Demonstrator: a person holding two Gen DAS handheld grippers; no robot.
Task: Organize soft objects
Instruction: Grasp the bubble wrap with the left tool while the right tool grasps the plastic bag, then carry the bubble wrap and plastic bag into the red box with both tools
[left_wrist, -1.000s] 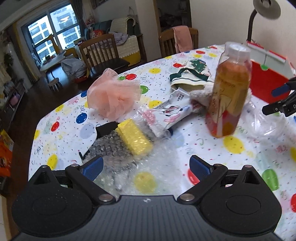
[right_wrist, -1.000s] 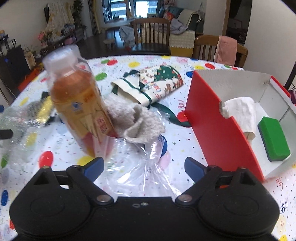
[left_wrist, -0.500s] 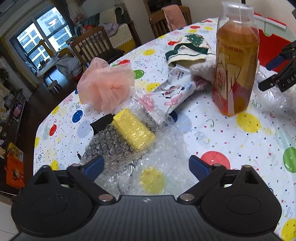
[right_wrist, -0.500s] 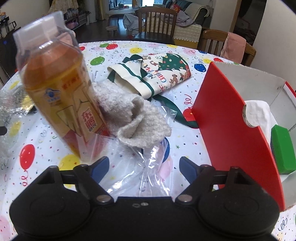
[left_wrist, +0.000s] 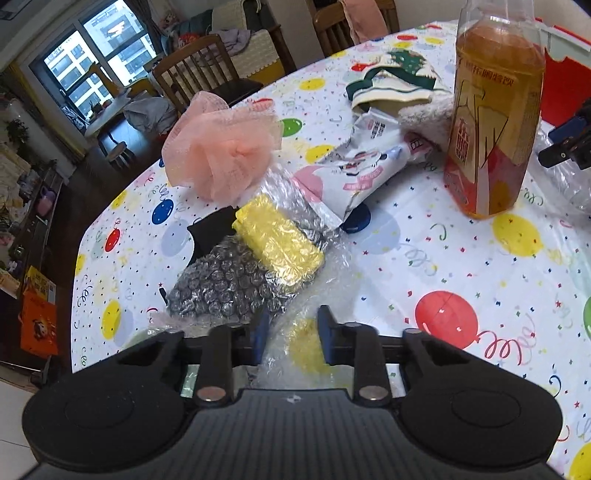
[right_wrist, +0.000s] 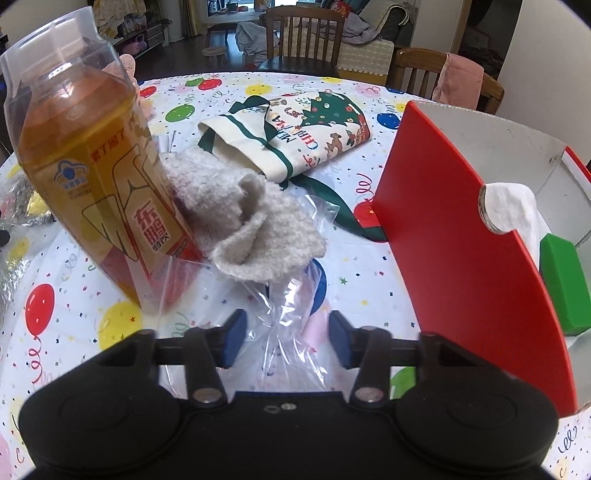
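Note:
My left gripper has its jaws closed in around the near edge of a clear bubble wrap sheet. A yellow sponge lies under that sheet, with a pink mesh puff behind it. My right gripper has its jaws half closed around a clear plastic bag. A beige fuzzy cloth lies just beyond, against an orange drink bottle. The red and white box at the right holds a green sponge and a white cloth.
A Christmas print bag lies behind the fuzzy cloth. A printed packet lies between the yellow sponge and the bottle. The balloon pattern tablecloth covers the table. Wooden chairs stand at the far side.
Both grippers have moved forward and down. The left jaws have closed from wide open onto the bubble wrap. The right jaws have narrowed around the plastic bag.

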